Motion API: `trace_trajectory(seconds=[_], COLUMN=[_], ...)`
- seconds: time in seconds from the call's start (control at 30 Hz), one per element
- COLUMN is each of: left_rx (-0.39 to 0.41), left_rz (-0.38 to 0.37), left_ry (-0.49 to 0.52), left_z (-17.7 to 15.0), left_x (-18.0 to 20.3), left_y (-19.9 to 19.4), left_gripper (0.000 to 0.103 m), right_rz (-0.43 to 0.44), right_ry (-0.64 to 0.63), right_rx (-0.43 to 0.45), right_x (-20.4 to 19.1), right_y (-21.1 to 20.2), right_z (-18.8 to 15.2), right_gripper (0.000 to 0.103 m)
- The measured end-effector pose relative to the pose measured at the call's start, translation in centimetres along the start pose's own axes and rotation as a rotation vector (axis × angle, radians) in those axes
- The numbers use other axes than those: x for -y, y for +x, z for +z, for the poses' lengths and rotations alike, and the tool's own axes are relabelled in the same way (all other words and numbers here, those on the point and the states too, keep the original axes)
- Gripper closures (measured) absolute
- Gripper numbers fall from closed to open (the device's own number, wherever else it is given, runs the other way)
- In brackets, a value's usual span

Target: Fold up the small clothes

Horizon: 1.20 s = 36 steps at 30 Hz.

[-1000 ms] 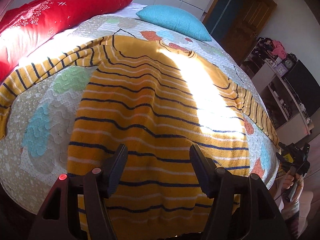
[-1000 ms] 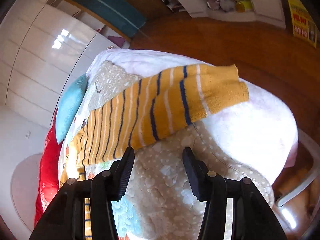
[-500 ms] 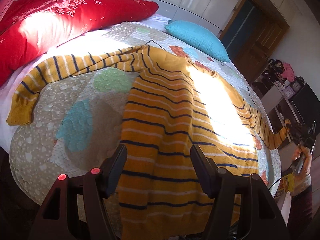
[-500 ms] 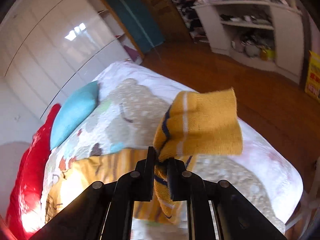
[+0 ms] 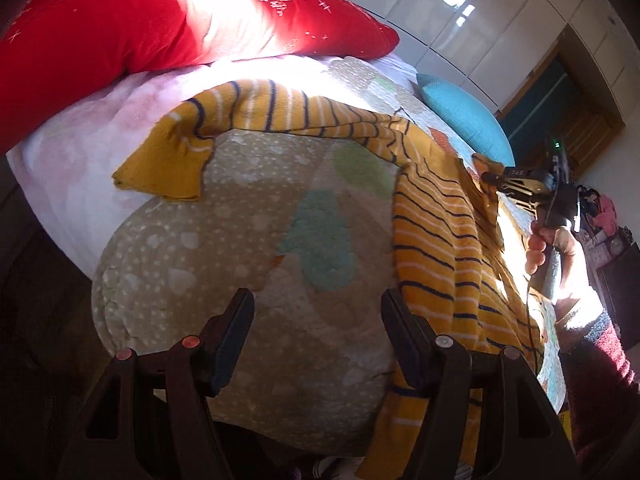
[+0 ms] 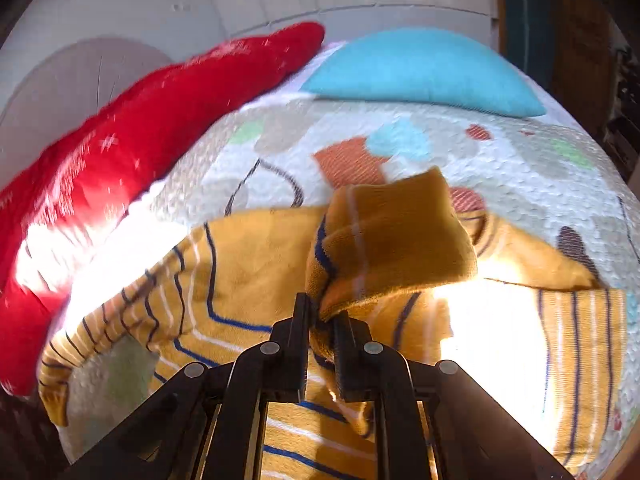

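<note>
A yellow striped sweater is lying spread on a quilted bedspread w/ pastel patches, body toward the bed's right side, one sleeve stretching left toward a red pillow. A teal pillow is sitting at the head of the bed.

The right gripper is clamping the cuff of the right sleeve between closed jaws; the cuff is sticking up past the tips, hanging above the sweater's chest. In the left wrist view the same tool is visible at far right, held in the person's hand, w/ cloth trailing from it.

The left gripper is hovering low over bare quilt just beside the sweater's left edge, jaws wide apart, holding nothing. The left sleeve's cuff is lying flat and free, well apart from it.

Step in hand, by my reading: folding the right sleeve inward across the body. Next move prob. calls for laying that cuff flat on the chest and letting go, then the left tool reaching for the other cuff to mirror the fold. Risk: sleeve bunching instead of lying flat.

No brand, label or readable writing is showing anywhere; only a small green light on the far tool.
</note>
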State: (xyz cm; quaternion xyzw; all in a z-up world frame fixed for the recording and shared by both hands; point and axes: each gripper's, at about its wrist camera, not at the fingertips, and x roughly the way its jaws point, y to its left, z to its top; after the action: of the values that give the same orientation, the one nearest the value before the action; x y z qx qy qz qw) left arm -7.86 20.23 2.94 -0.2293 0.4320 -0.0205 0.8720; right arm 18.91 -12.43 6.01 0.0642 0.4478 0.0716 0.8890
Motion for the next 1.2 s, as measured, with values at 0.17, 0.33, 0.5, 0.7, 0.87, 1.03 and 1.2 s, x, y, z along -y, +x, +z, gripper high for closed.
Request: trace_trajectory(seconds=[0.17,0.33,0.5,0.7,0.87,1.03,1.2], left_rx=[0.003,-0.007,0.019,0.041,0.098,0.126,0.136], left_rz=[0.023,0.027,0.026,0.064,0.108,0.144,0.165], left_ry=[-0.036,-0.067,-0.074,-0.153,-0.255,-0.298,-0.321], left_z=[-0.3,-0.7,-1.0,-1.0,-1.0,-1.3,-1.7], left_x=[-2.8,-3.7,-4.0,-6.9,-10.5,-12.8,-14.4], left_y=[-0.1,0.3,-1.0,-1.8,-3.6,-5.2,-6.2], left_gripper=[0.038,0.038,0.037,0.033,0.033,0.033,0.033], right_rz=[-0.056,0.046,0.067,0.150,0.281,0.424,0.391], right_ry=[-0.137,-0.261,-0.359,-0.380,-0.516,-0.593,-0.812], right_rx=[-0.054,-0.136,-0.149,-0.117,-0.125,-0.158,-0.120], right_x=[-4.2,-8.9,-12.2,-14.6,-21.8,-29.0,-35.6], right_y=[4.5,5.6,5.2,0.9,-1.8,-2.3,-2.0], right_z=[-1.4,-2.3,-3.9,-5.4,-8.6,-12.4,-17.6], right_gripper=[0.071,0.063,0.063,0.063,0.059,0.054,0.040])
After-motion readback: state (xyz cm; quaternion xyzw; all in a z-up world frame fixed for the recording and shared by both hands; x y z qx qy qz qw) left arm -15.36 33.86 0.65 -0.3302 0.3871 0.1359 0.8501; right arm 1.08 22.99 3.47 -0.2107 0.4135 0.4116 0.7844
